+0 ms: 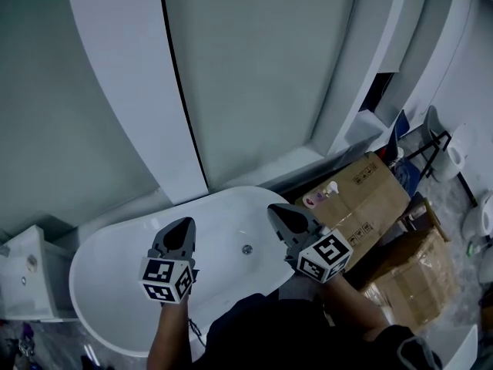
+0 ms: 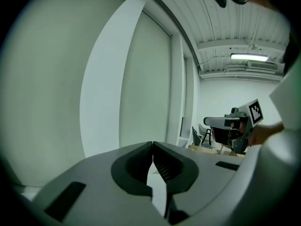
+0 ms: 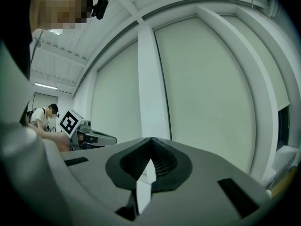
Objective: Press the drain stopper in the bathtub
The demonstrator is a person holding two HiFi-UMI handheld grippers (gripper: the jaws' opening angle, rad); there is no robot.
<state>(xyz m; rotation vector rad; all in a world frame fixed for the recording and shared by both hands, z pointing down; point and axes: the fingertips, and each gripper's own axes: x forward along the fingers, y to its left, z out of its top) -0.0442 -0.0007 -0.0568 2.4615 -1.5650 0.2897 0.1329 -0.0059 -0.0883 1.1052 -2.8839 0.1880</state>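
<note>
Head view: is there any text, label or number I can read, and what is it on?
No text is legible.
On the cardboard box: dark print, too small to read.
On the pale item atop that box: pink marks, too blurred to read.
On the left gripper and right gripper: black-and-white square markers, no words.

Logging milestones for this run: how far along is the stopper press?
Done: nothing visible; no contact with the drain stopper yet, and its up or down state is too small to tell.
In hand: left gripper and right gripper hover above the bathtub, jaws together, both empty.
Left: lower one gripper onto the stopper and press.
</note>
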